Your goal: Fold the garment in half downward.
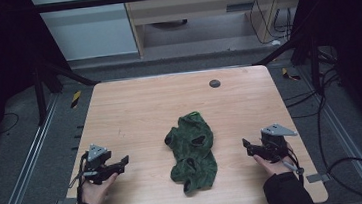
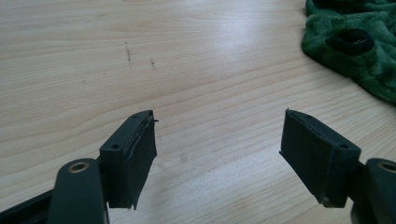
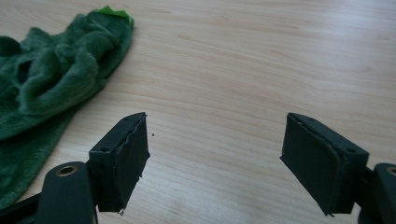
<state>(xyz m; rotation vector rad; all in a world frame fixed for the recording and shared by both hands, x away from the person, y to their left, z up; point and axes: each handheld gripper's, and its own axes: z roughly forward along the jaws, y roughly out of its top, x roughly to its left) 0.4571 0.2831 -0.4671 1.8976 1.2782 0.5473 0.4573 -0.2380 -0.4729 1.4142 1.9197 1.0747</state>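
Lying crumpled on table (image 1: 134,111): fuzzy green garment (image 1: 192,148).

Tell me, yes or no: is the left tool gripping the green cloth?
No. In the left gripper view the left tool stands open over bare wood, with the green cloth lying apart from it.

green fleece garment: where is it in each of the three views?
High view: green fleece garment lies crumpled mid-table, between the two grippers.
Left gripper view: upper right corner.
Right gripper view: left side.
Shared landmark: the wooden table under it.
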